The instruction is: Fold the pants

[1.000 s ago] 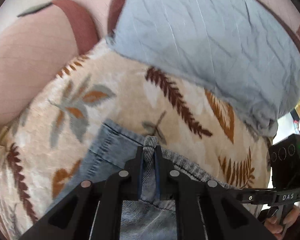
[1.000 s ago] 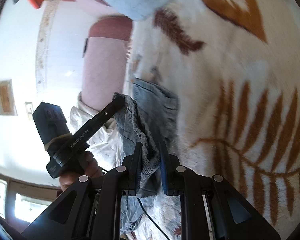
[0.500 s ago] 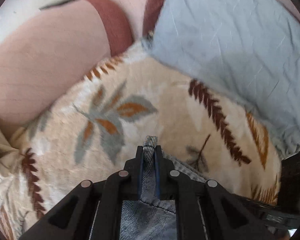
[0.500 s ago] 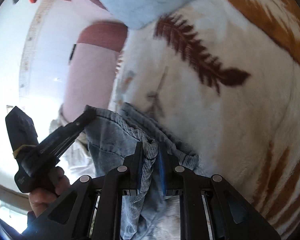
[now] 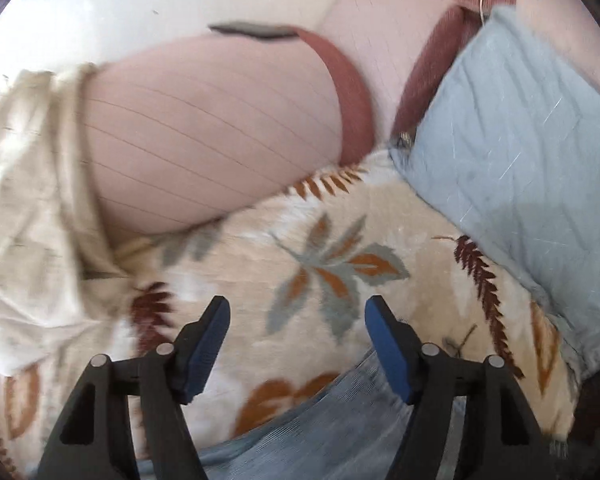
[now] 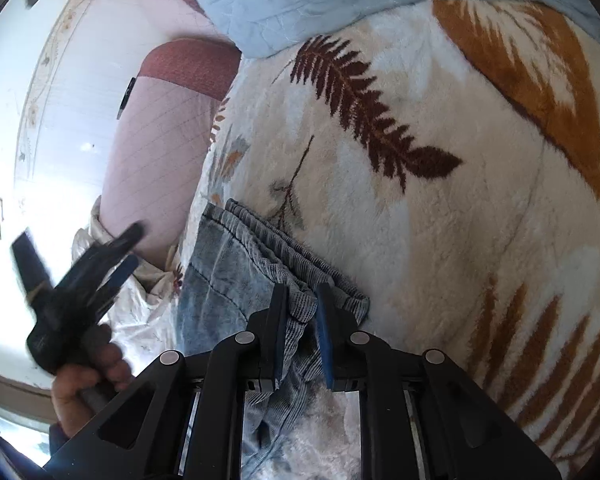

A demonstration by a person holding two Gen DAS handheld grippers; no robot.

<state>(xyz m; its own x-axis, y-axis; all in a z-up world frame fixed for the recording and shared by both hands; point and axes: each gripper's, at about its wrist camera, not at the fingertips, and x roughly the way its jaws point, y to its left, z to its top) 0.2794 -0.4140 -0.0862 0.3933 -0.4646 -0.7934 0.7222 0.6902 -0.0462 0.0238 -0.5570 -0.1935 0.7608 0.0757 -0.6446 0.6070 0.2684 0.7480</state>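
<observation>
Pants (image 6: 236,264) made of blue jeans cloth lie folded on a fluffy blanket (image 6: 440,240) with leaf shapes on it. The right gripper (image 6: 302,312) has its fingers (image 6: 278,328) close together, pinching the ribbed edge of the pants. The left gripper (image 5: 296,340) is opening, its blue fingers (image 5: 388,352) are wide apart, and nothing is between them. It hangs over the blanket, with the pants just below it. A hand (image 6: 88,376) holds that gripper, seen blurry from the right camera. A light blue pillow (image 5: 520,140) lies at the far end of the blanket, next to a pink cushion (image 5: 212,132).
</observation>
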